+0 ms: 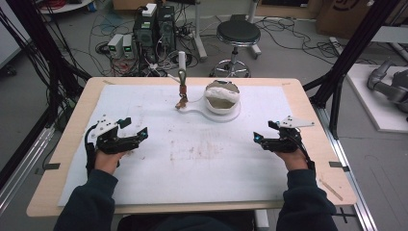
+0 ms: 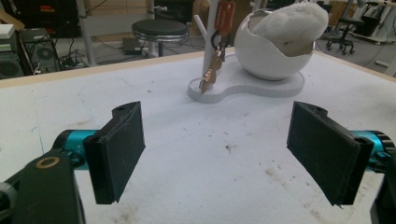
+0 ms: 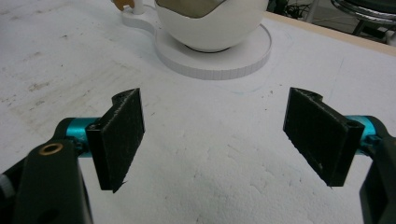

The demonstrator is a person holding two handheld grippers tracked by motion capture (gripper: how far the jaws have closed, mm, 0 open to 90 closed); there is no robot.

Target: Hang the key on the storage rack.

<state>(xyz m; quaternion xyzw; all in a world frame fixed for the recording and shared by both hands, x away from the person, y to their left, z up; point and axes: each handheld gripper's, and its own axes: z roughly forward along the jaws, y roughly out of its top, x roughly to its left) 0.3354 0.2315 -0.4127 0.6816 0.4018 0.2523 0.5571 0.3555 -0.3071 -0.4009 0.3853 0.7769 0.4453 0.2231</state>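
While both grippers rest apart w/ jaws wide open, left gripper and right gripper empty, keys hang on white stand post, far centre beside bowl. Light, rigid, slippery metal; likely swings. Grab by red tag.

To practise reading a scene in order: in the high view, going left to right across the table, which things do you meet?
left gripper → keys hanging on the white post → white bowl with cloth → right gripper
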